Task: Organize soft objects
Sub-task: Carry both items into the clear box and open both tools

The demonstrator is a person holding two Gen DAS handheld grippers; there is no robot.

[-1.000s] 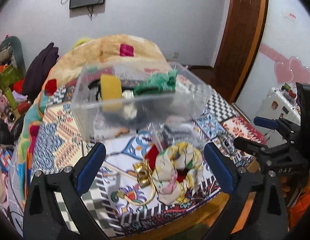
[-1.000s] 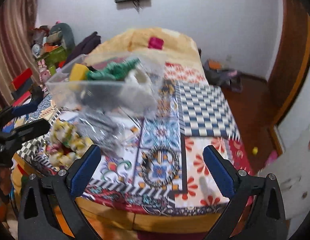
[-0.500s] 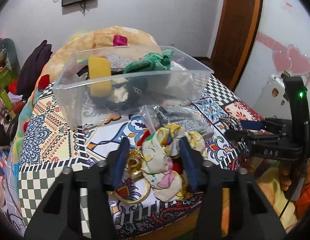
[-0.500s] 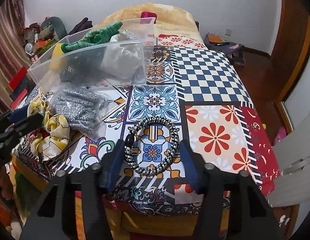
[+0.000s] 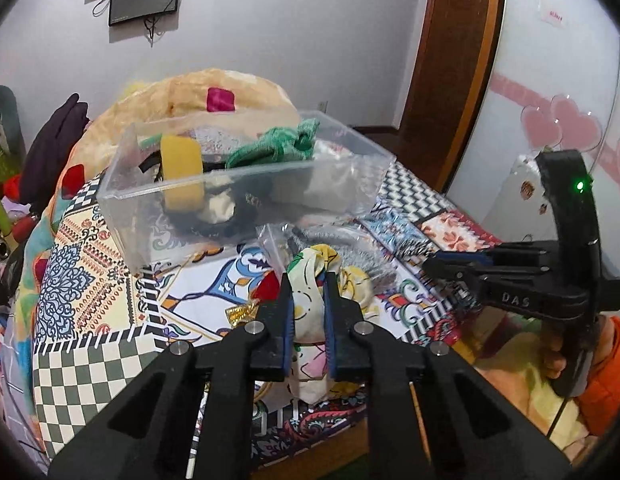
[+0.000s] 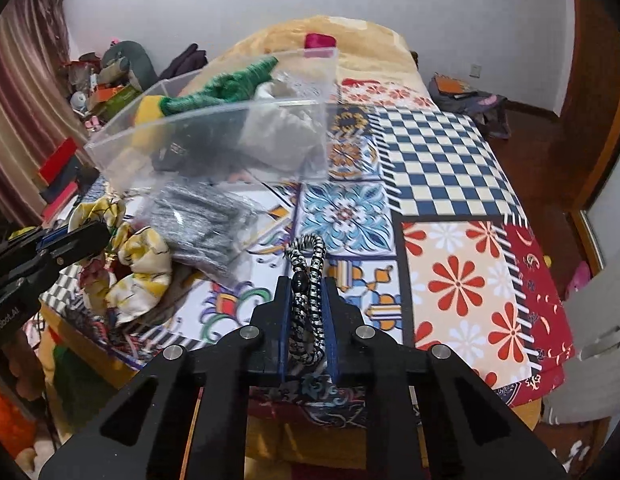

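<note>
My left gripper [image 5: 307, 280] is shut on a yellow and white patterned fabric scrunchie [image 5: 310, 312] at the bed's near edge. My right gripper [image 6: 307, 284] is shut on a black and white braided ring [image 6: 308, 304], squeezed flat between the pads. A clear plastic box [image 5: 246, 184] stands further back on the patterned bedspread and holds a yellow sponge [image 5: 181, 172], a green knitted piece [image 5: 278, 146] and dark items. A grey item in a clear bag [image 6: 198, 224] lies in front of the box. The right gripper also shows in the left wrist view [image 5: 430, 266].
A gold ring and ribbon [image 5: 240, 312] lie left of the scrunchie. A folded orange blanket [image 5: 190, 96] is heaped behind the box. Clutter lines the left of the bed [image 6: 102, 92]. A wooden door [image 5: 458, 60] stands at the right.
Both grippers have closed: the left on the scrunchie, the right on the braided ring, which is now pinched narrow. Both moved forward and down onto their objects.
</note>
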